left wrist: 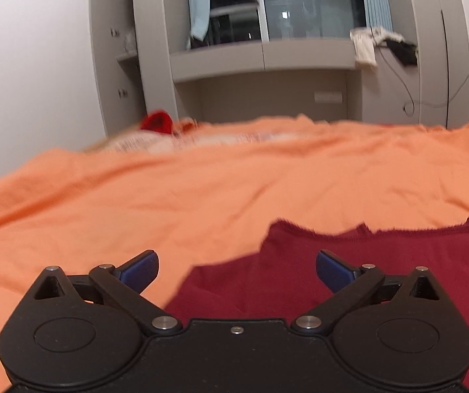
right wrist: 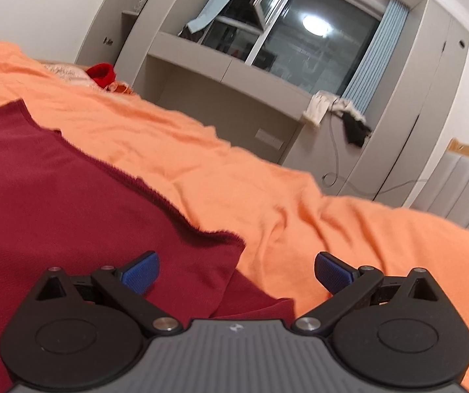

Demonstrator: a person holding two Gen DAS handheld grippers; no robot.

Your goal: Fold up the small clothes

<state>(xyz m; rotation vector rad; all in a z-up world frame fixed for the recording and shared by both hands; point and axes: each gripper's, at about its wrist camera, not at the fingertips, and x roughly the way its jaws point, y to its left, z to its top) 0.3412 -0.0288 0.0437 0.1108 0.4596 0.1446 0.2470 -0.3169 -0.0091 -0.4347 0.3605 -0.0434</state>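
Left claw [left wrist: 237, 270] gapes empty above maroon garment [left wrist: 381, 262] on orange bedspread [left wrist: 168, 196].

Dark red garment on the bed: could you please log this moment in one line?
left gripper open | right gripper open | dark red knit garment flat on orange bedspread, unheld

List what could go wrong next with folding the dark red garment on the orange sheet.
1. Both tongs, left and right, stand open with nothing gripped, so the dark red garment may lie unevenly as released.
2. The orange sheet beneath is wrinkled; a low pinch at the garment's edge could catch the sheet too.
3. The garment's far edge looks frayed and wavy, so folds may misalign.
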